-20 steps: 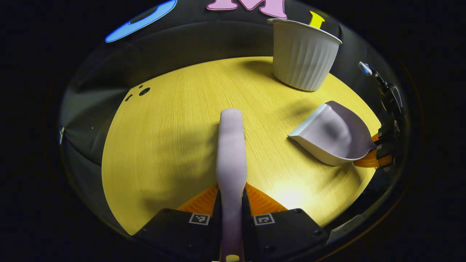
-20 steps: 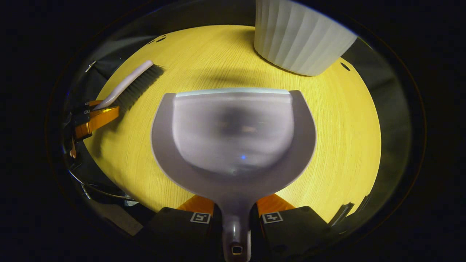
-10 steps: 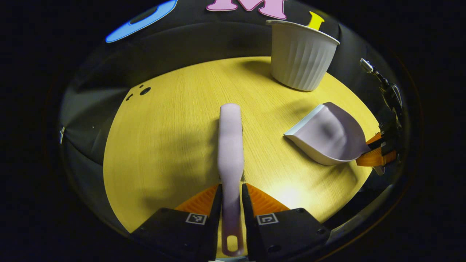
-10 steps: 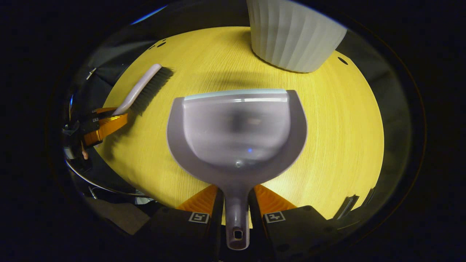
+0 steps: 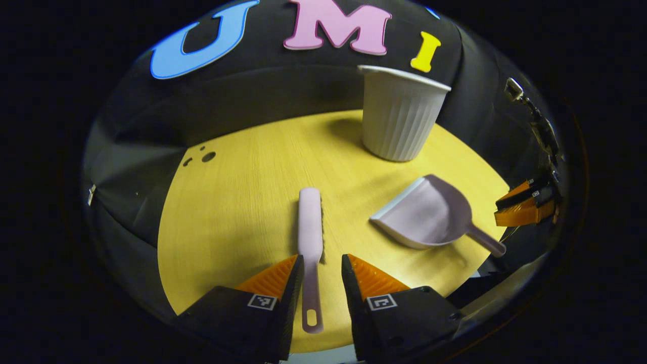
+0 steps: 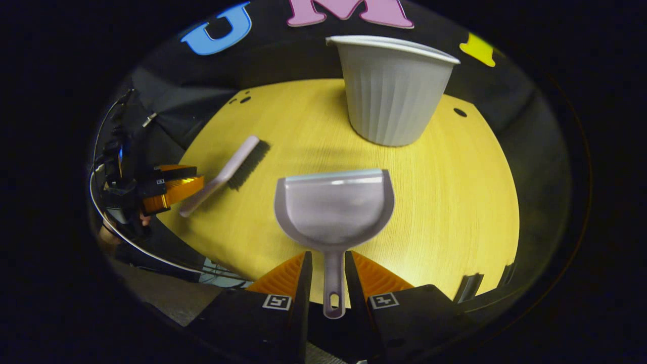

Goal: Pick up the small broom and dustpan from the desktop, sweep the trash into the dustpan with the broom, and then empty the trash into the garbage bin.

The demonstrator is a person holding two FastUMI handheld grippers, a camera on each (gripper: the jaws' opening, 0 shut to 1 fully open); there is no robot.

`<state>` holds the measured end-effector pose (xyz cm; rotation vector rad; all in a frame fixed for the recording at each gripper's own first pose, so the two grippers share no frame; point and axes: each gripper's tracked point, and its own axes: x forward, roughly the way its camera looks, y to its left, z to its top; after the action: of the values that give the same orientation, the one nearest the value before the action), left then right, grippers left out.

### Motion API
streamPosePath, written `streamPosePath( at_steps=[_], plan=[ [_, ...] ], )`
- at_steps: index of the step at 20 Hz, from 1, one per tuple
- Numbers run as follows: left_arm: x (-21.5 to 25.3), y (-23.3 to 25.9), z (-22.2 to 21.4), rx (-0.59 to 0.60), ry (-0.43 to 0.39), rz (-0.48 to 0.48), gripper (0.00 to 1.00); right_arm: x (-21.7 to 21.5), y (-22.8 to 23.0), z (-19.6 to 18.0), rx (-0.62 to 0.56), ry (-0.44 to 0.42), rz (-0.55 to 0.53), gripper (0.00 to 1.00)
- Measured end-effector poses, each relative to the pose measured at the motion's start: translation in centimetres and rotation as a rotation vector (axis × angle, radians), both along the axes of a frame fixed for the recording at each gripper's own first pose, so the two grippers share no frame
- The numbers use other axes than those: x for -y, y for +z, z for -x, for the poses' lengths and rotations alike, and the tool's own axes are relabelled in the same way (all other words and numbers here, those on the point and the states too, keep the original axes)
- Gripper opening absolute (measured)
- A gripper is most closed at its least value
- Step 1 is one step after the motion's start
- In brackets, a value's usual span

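The small pale broom [image 5: 310, 227] lies flat on the yellow round table [image 5: 237, 202], bristles to its right. Its handle runs back between the fingers of my left gripper [image 5: 322, 260], which is open with a gap on each side. The pale dustpan [image 6: 333, 207] rests on the table [image 6: 455, 192], mouth toward the white ribbed garbage bin [image 6: 394, 91]. My right gripper [image 6: 327, 255] is open and straddles the dustpan's handle without pressing it. In the left gripper view the dustpan [image 5: 424, 212] sits right of the broom, with the right gripper [image 5: 520, 205] beyond its handle. In the right gripper view the broom [image 6: 237, 164] lies left, by the left gripper [image 6: 174, 189].
The bin [image 5: 399, 116] stands upright at the table's far side near the black cloth wall. Small dark holes [image 5: 208, 156] mark the tabletop at far left. Cables and a hand [image 6: 108, 235] hang off the table's left edge. The table edge runs just under both grippers.
Both grippers have opened and drawn back and upward. The broom and dustpan, held a second ago, now lie released on the table and look smaller.
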<state>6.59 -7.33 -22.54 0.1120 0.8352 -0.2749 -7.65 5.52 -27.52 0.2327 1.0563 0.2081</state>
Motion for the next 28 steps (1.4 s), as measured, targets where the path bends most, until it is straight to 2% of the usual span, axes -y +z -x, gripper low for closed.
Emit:
streamPosePath(
  at_steps=[4,5,6,9,10,11,12,13,16,17,20,28],
  plan=[
    [1.1,6.4,-2.6,0.197,0.014,0.083,0.50,0.5,6.2,-3.3,0.274,-0.034,-0.010,0.43],
    [1.6,7.9,-3.2,0.239,0.015,0.094,0.51,0.6,7.4,-4.0,0.322,-0.054,-0.016,0.38],
    [1.9,9.4,-3.6,0.279,0.015,0.103,0.51,0.8,8.6,-4.6,0.365,-0.069,-0.024,0.49],
    [2.6,12.2,-4.1,0.369,0.019,0.117,0.53,2.2,12.2,-6.2,0.486,-0.125,-0.014,0.50],
    [2.8,13.2,-4.1,0.393,0.022,0.121,0.54,2.6,13.5,-6.6,0.524,-0.136,-0.007,0.40],
    [3.0,14.0,-4.2,0.416,0.024,0.130,0.54,3.1,14.6,-6.9,0.563,-0.143,0.005,0.40],
    [3.2,14.7,-4.3,0.429,0.022,0.135,0.54,3.5,15.5,-6.9,0.591,-0.141,0.020,0.50],
    [3.1,15.1,-4.0,0.438,0.024,0.135,0.54,3.8,16.3,-7.1,0.620,-0.136,0.036,0.51],
    [3.1,16.2,-3.6,0.452,0.024,0.136,0.54,4.0,17.5,-7.4,0.669,-0.115,0.072,0.52],
    [3.1,16.1,-3.5,0.446,0.025,0.131,0.51,4.0,17.9,-7.6,0.685,-0.110,0.071,0.51],
    [3.0,15.8,-3.5,0.438,0.023,0.084,0.54,3.6,18.1,-8.5,0.721,-0.095,0.087,0.51],
    [1.9,14.7,-1.8,0.414,0.138,0.060,0.54,1.9,16.8,-9.5,0.673,-0.025,0.036,0.50]
  ],
)
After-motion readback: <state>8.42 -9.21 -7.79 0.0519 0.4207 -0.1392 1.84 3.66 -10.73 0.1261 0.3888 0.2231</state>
